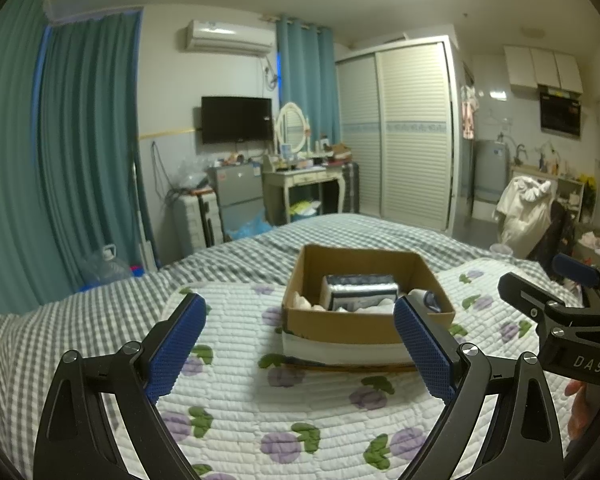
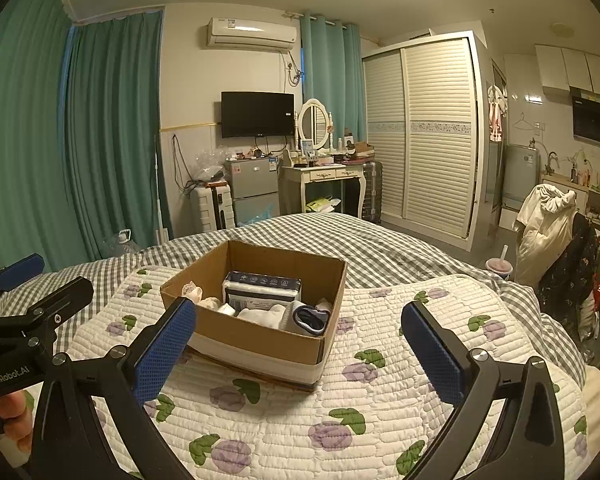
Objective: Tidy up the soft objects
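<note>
Bedroom light falls on a quilt (image 2: 340, 420) printed with purple flowers, spread over a checked bed (image 2: 400, 248). Nearest, the left gripper (image 1: 300, 352) and right gripper (image 2: 296, 350) both hover over the quilt, released, jaws wide and holding nothing; each shows at the edge of the other's view.

Past them, near the quilt's far edge, sits one cardboard box (image 2: 260, 336), open on top. Inside lie one dark wrapped pack (image 2: 264, 290), one rolled dark-rimmed sock (image 2: 310, 318) at the right near corner, and several white and pale soft pieces (image 2: 260, 314); I count perhaps four, though they overlap too much to be sure.

No loose soft thing shows on the quilt, so the sorting looks nearly finished. If anything needs tidying, a gripper should come down from above, clear of the box wall, and pinch a single piece at its middle rather than dragging the heap.
</note>
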The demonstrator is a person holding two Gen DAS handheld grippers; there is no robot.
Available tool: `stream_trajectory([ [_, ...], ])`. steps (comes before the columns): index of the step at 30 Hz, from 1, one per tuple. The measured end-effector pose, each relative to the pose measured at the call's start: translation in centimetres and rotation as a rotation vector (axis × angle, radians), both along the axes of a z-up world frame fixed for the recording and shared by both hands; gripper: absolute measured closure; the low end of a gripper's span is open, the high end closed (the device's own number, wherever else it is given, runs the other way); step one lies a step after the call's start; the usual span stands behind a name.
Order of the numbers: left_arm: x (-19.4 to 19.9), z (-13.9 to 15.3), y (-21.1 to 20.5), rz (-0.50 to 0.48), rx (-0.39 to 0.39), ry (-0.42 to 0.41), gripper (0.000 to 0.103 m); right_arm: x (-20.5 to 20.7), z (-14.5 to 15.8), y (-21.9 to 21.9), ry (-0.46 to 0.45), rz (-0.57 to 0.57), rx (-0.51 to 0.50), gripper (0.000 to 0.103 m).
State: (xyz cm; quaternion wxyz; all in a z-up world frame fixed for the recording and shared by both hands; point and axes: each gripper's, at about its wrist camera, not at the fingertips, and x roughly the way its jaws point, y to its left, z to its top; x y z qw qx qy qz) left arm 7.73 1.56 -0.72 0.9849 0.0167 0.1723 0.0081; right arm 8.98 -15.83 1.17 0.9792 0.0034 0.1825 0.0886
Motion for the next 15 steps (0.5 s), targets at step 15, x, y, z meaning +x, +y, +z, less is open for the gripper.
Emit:
stream_trajectory([
  [15,0.02,-0.19,0.11,-0.003,0.001,0.001,0.006,-0.07,-0.27,0.01,0.006,0.0,-0.004,0.0],
])
